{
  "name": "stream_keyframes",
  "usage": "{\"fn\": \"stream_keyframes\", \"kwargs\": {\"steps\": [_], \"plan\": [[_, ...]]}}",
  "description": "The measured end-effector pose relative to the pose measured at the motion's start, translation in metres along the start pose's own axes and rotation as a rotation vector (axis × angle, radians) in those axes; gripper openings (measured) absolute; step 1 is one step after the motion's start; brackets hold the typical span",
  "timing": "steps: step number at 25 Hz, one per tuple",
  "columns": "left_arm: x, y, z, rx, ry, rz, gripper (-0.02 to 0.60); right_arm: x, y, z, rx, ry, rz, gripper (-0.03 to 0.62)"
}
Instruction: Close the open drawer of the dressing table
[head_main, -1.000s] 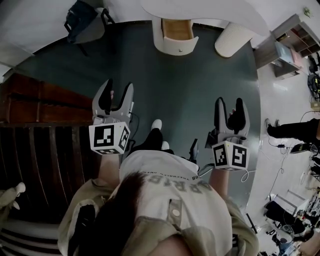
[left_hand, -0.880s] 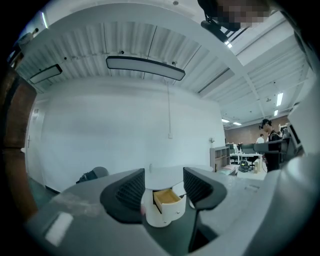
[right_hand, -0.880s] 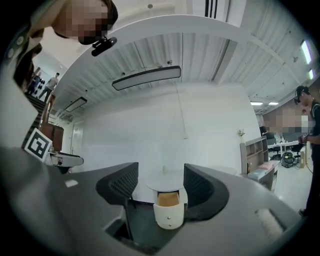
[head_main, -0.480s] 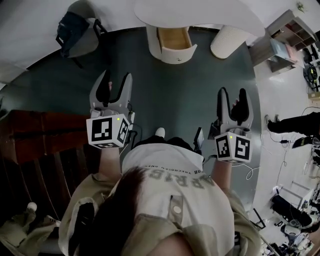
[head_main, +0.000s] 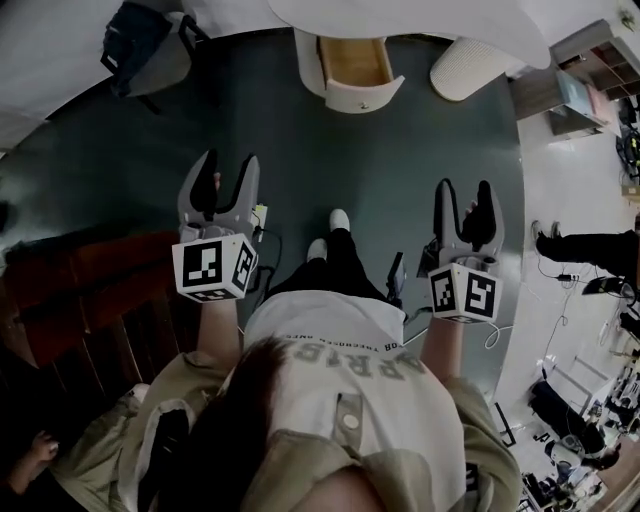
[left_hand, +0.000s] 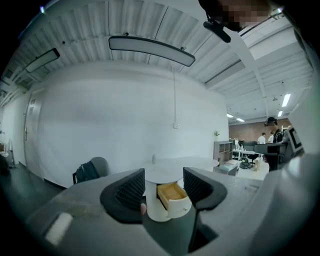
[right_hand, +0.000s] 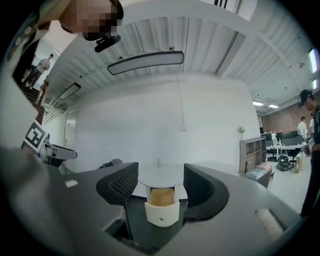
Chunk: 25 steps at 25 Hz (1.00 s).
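While the person held both grippers out in front, the drawer (head_main: 358, 75) stood pulled out of the dressing table (head_main: 430, 20), well ahead of them across the dark floor (head_main: 390, 170). The left gripper (head_main: 217, 168) was released, its jaws spread with nothing between them. The right gripper (head_main: 461, 192) was likewise released and empty. A white stool (head_main: 468, 68) stood just beside the table.

Dressing tables: one dressing table (head_main: 400, 15) is standing by the wall.
Drawers: one drawer (head_main: 357, 62) is sticking out open from the dressing table's front edge.
Stools: one white stool (head_main: 468, 68) is standing just beside the dressing table.
Chairs: one chair (head_main: 165, 65) is carrying one bag (head_main: 135, 35).
Grippers: two are showing, the left gripper (head_main: 228, 165) and the right gripper (head_main: 463, 190).
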<state>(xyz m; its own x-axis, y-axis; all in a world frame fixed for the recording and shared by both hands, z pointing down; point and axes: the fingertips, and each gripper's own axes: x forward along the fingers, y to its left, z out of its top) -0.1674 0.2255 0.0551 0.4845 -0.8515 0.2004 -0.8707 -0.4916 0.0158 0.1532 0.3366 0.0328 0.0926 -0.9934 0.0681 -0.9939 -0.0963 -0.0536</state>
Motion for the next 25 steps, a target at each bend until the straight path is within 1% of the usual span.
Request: {"fn": "stream_keyframes", "kwargs": {"steps": [5,10,15,18,25], "plan": [[0.032,0.001,0.000,0.004,0.012,0.042,0.252,0.044,-0.019,-0.013,0.008,0.017,0.032,0.288],[0.069,-0.003,0.027,0.018,-0.035,0.067,0.252,0.088,-0.035,-0.004,0.013,-0.014,0.069,0.288],[0.096,-0.003,0.035,0.022,-0.054,0.098,0.252,0.134,-0.042,-0.011,-0.010,-0.021,0.122,0.288],[0.105,-0.004,0.030,0.030,-0.045,0.117,0.252,0.159,-0.049,-0.031,-0.015,0.006,0.151,0.288],[0.119,0.005,0.007,0.043,0.012,0.151,0.252,0.213,-0.047,-0.098,-0.025,0.123,0.196,0.288]]}}
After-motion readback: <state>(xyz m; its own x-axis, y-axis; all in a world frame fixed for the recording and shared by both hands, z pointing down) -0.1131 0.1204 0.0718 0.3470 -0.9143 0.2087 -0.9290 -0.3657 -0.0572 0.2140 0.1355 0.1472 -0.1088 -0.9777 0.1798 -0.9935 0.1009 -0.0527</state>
